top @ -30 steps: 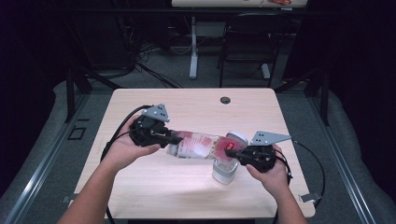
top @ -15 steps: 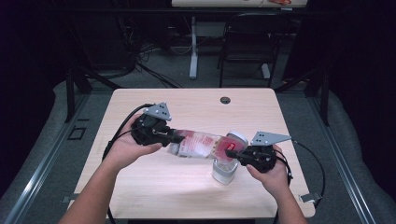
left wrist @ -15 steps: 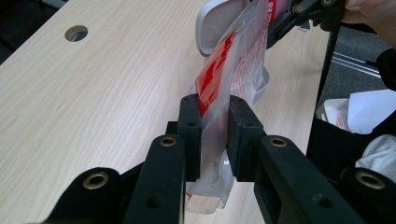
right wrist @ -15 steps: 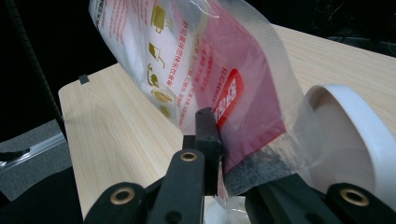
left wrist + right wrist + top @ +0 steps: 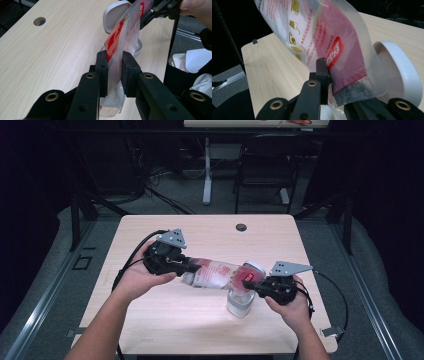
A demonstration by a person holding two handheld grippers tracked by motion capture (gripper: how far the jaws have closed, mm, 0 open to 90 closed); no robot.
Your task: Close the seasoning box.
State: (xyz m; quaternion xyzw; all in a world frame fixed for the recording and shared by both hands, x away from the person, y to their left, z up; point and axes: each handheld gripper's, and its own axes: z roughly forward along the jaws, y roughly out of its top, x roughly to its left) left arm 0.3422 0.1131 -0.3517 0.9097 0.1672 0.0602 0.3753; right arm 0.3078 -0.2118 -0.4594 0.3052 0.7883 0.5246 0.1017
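Note:
A clear plastic bag with red print hangs stretched between both grippers, low over the table. My left gripper is shut on its left end; the pads pinch the film. My right gripper is shut on the bag's red-printed right end. Its jaws have just been opening a little, with the film still between them. Under that end stands a small white container with its round lid tipped up. The bag sags toward it.
The light wooden table has a round cable hole near its far edge. A black chair and a desk leg stand beyond the table. Cables trail from both grippers across the table's sides.

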